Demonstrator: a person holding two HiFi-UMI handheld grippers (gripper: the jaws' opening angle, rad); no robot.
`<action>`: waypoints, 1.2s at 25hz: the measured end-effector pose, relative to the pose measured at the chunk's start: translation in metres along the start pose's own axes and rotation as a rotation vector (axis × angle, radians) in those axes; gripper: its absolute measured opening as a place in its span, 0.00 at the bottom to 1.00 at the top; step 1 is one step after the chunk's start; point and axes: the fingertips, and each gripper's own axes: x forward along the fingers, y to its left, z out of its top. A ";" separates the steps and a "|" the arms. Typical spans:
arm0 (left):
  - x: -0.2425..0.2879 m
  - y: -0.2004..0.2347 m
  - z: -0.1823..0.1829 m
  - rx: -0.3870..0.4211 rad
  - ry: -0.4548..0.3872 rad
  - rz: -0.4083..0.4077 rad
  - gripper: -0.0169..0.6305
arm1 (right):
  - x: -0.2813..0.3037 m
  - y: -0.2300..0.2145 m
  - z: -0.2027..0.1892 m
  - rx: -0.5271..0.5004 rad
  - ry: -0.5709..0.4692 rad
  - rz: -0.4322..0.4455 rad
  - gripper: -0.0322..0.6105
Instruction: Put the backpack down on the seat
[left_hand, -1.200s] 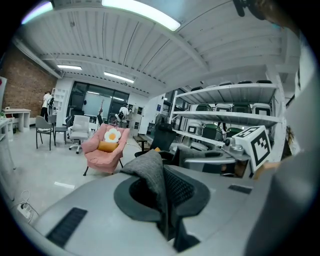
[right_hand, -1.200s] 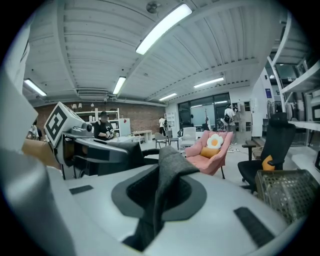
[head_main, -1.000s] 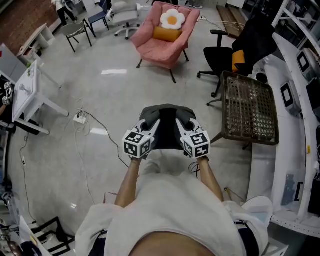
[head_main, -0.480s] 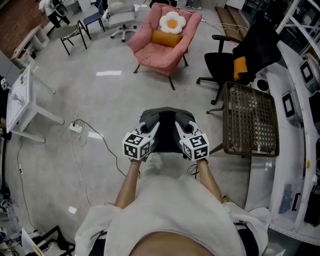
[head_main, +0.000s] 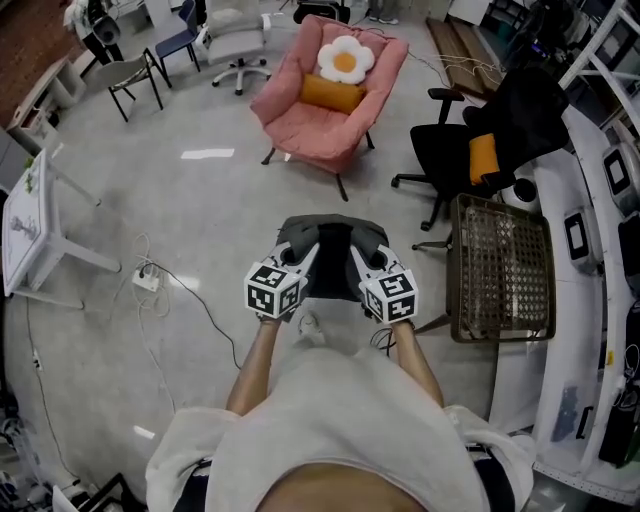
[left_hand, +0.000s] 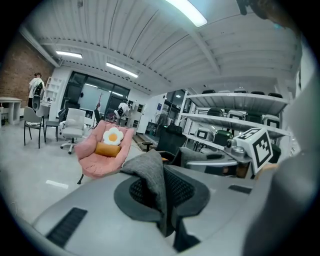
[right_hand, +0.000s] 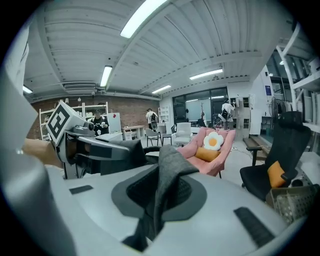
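Both bare forearms, the left forearm and the right forearm, reach forward from the torso, roughly parallel and near each other. The left gripper and right gripper are held side by side and level. Their marker cubes are nearest the body and their jaws point toward the far side. Each gripper's jaws are pressed together on a fold of grey fabric of the backpack, which sits between the two grippers.

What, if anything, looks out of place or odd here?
Nothing is spilled or damaged. The only oddity is a power strip on the open floor at left, its cable trailing loose across it.
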 end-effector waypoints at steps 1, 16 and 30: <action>0.007 0.010 0.006 0.000 0.000 -0.004 0.08 | 0.010 -0.006 0.006 0.000 0.000 -0.003 0.09; 0.080 0.121 0.073 0.030 0.014 -0.042 0.08 | 0.132 -0.067 0.065 0.005 -0.013 -0.036 0.09; 0.119 0.167 0.087 0.027 0.033 -0.022 0.08 | 0.186 -0.099 0.076 -0.005 -0.011 -0.014 0.09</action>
